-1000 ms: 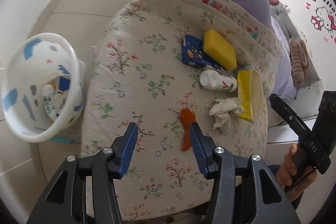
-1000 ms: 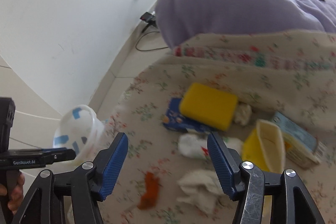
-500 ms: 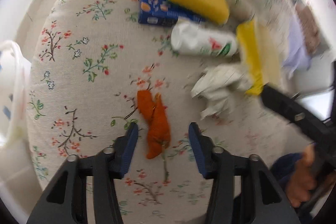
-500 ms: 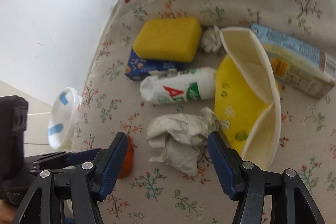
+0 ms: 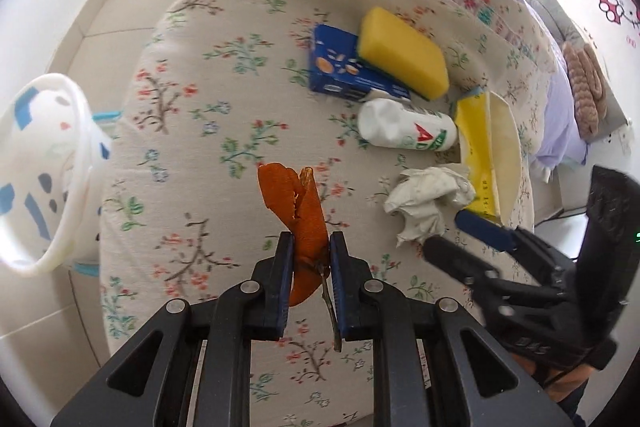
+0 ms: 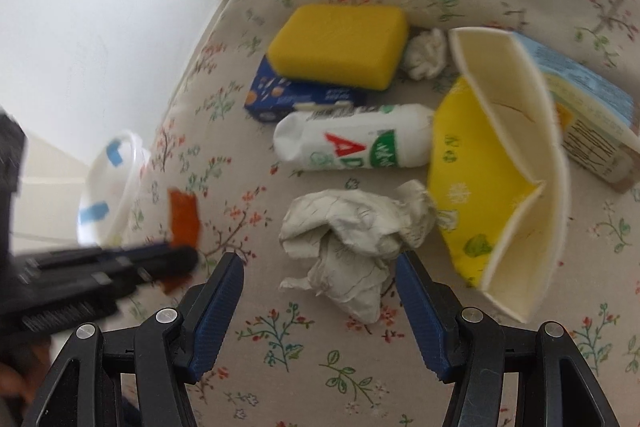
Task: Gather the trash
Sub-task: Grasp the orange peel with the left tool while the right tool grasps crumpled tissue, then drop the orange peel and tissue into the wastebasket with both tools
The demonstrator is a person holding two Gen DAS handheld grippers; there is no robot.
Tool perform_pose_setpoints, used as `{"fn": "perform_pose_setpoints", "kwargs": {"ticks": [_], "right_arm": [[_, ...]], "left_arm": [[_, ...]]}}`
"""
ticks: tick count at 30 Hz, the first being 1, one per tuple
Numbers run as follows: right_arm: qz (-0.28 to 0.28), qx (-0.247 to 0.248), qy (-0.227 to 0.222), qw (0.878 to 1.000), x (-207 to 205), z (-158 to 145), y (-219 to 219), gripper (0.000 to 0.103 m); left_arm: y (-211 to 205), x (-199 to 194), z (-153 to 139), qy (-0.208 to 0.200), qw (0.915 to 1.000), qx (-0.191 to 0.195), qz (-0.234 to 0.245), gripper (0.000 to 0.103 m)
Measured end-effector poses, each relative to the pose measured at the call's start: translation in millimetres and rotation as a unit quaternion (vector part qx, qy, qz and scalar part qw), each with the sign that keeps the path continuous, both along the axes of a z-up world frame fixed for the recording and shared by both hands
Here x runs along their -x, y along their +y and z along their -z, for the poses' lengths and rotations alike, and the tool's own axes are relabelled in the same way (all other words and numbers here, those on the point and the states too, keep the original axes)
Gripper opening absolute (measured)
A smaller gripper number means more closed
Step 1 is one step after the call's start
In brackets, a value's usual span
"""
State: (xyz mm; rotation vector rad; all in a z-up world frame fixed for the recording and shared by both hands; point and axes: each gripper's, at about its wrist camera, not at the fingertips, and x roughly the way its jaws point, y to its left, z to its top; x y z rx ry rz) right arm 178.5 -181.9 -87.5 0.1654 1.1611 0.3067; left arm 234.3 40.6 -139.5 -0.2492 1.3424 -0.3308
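The left gripper (image 5: 310, 251) is pinched tight on an orange peel (image 5: 298, 203). The peel sticks up out of the blue fingers (image 5: 285, 267), lifted off the flowery blanket (image 5: 224, 131). A thin stem hangs down between the fingers. A white bin (image 5: 44, 179) with blue patches sits on the floor to the left, beside the bed.

The right gripper (image 6: 320, 271) is spread wide and holds nothing. Its two blue fingers (image 6: 224, 291) sit on either side of a crumpled white tissue (image 6: 352, 227), very near it, but I cannot tell if they touch it.

Past the tissue lie a white bottle (image 6: 352, 143), a yellow paper cup (image 6: 500, 163) squashed flat, a yellow sponge (image 6: 340, 43) on top of a blue box (image 6: 288, 99), a small tissue ball (image 6: 426, 53) and a light blue carton (image 6: 588, 103)
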Motion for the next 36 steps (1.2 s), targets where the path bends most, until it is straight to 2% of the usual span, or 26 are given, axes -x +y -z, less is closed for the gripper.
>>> {"fn": "perform_pose_setpoints", "kwargs": {"ticks": [4,7,8,10,12,15,17,22,27,30,36], "right_arm": [[0.000,0.025,0.013,1.000,-4.7,18.9,14.1,0.068],[0.014,0.063,0.001,0.998,-11.4,28.5,19.8,0.068],[0.016,0.074,-0.007,0.997,-12.7,30.1,21.3,0.050],[0.010,0.076,-0.015,0.997,-13.2,27.7,24.4,0.009],[0.006,0.052,-0.040,0.998,-7.5,11.3,25.4,0.008],[-0.003,0.056,-0.093,0.994,4.0,-16.3,27.4,0.008],[-0.008,0.053,-0.106,0.993,6.6,-21.3,27.5,0.008],[-0.033,0.057,-0.108,0.992,6.8,-10.9,43.0,0.008],[-0.045,0.044,-0.135,0.989,13.6,-19.5,58.9,0.008],[-0.046,0.036,-0.126,0.990,13.2,-12.4,67.2,0.008],[-0.045,0.013,-0.101,0.994,11.1,-2.2,82.5,0.009]], "left_arm": [[9.6,2.3,-4.4,-0.003,1.0000,0.004,-0.001,0.019],[18.1,6.4,-6.9,-0.004,0.9999,0.010,-0.003,0.019],[20.4,7.3,-8.6,-0.006,0.9999,0.014,-0.005,0.019],[22.9,8.2,-13.9,-0.013,0.9996,0.023,-0.008,0.019],[25.0,7.6,-19.1,-0.022,0.9992,0.031,-0.013,0.019],[39.9,8.1,-26.2,-0.029,0.9985,0.040,-0.027,0.019],[48.2,7.1,-29.1,-0.029,0.9979,0.043,-0.038,0.019],[73.7,5.9,-38.1,-0.042,0.9962,0.032,-0.069,0.019],[90.3,6.3,-39.7,-0.045,0.9954,0.023,-0.081,0.019],[100.2,5.5,-38.1,-0.045,0.9949,0.008,-0.090,0.019],[118.2,5.0,-40.4,-0.045,0.9944,0.006,-0.095,0.019]]}}
